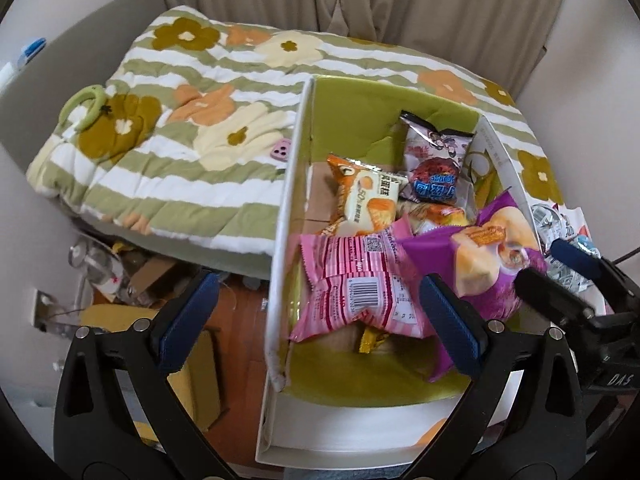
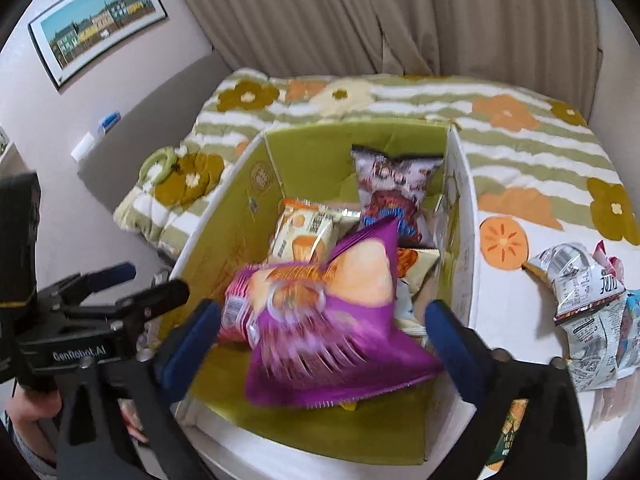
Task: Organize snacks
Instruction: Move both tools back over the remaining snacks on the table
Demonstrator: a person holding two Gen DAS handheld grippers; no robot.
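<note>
Notably, the purple snack bag (image 2: 340, 320) looks motion-blurred, crinkled, lying atop the box's (image 2: 224, 224) snacks.

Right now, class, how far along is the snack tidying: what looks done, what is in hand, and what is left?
Done: several packets lie in the box, among them a pink packet and an orange packet. In hand: nothing gripped; the purple bag sits blurred between the open right tongs, apparently dropping in. The left tongs are open too. Left: crumpled packets on the blanket beside the box.
</note>
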